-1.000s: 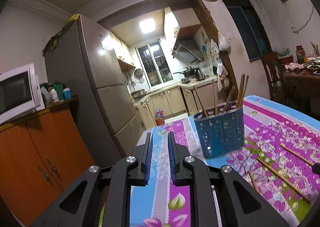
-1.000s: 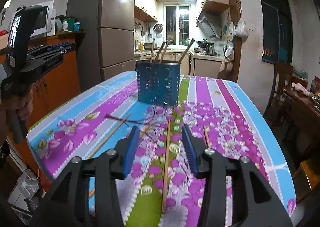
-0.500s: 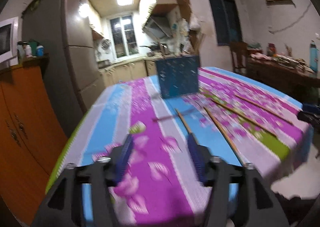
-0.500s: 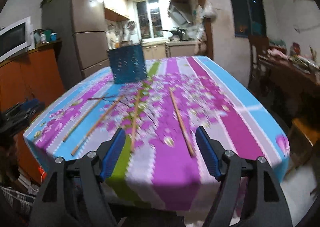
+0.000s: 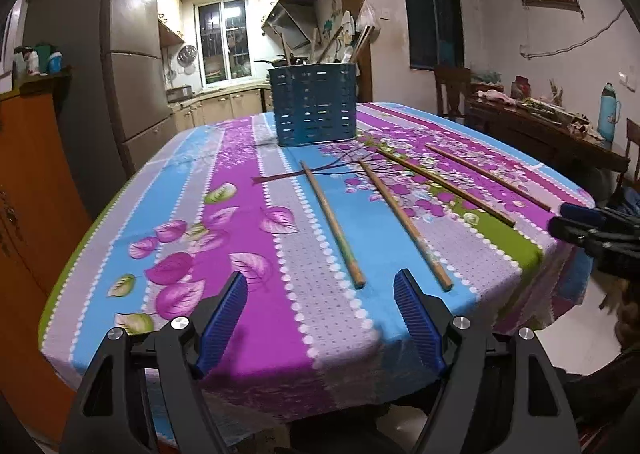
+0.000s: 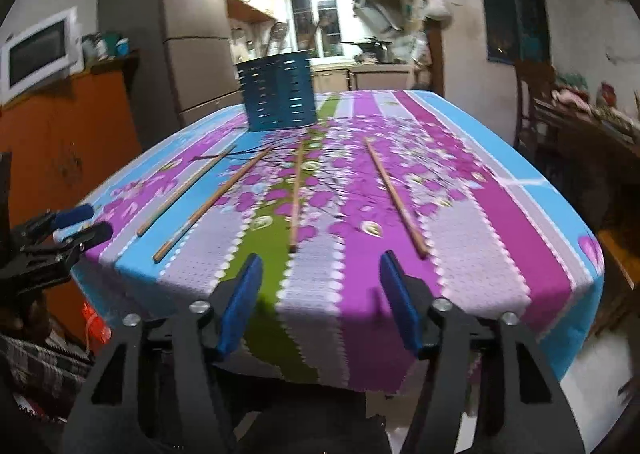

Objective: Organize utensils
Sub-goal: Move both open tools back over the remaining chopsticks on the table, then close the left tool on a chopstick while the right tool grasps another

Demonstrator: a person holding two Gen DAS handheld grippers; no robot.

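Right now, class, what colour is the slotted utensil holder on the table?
The utensil holder is dark teal-blue, seen most sharply in the left wrist view.

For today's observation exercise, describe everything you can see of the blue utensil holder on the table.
The blue utensil holder is an upright tub, apparently plastic, with rows of small slots through its walls. It stands on the flowered tablecloth at the far end of the table. Several stick-like handles rise from its open top, leaning different ways. Neither gripper touches it, and the four loose chopsticks lie nearer the camera, apart from its base.
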